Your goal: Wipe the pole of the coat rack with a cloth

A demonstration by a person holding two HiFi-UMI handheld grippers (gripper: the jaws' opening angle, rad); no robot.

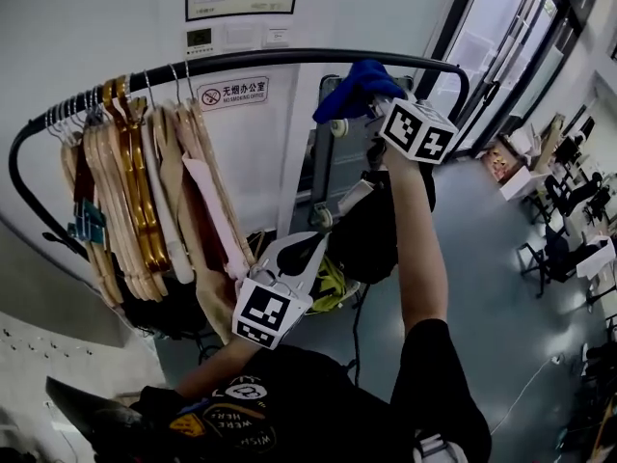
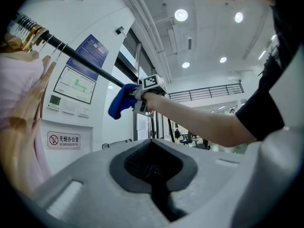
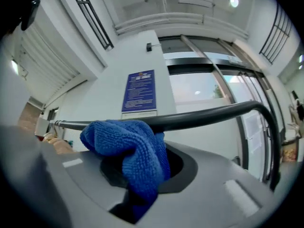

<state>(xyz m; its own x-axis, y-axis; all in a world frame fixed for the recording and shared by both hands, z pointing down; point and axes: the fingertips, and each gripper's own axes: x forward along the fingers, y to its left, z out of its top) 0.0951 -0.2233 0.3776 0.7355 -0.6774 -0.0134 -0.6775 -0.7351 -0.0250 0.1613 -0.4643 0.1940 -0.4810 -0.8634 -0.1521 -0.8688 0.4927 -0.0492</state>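
The coat rack's black pole (image 1: 270, 58) arches across the top of the head view. My right gripper (image 1: 374, 99) is raised to the pole and shut on a blue cloth (image 1: 349, 87), which is pressed against the pole near its right bend. In the right gripper view the cloth (image 3: 135, 148) bulges out of the jaws of the right gripper (image 3: 142, 177), and the pole (image 3: 213, 115) runs just behind it. My left gripper (image 1: 307, 251) hangs lower, well below the pole. Seen in its own view, the left gripper (image 2: 153, 170) is shut on nothing, and the cloth (image 2: 121, 101) shows far off.
Several wooden and gold hangers (image 1: 135, 191) with pale garments crowd the pole's left part. A dark bag (image 1: 371, 234) hangs under the rack. A no-smoking sign (image 1: 233, 92) is on the white wall behind. Glass doors and office chairs (image 1: 569, 249) lie to the right.
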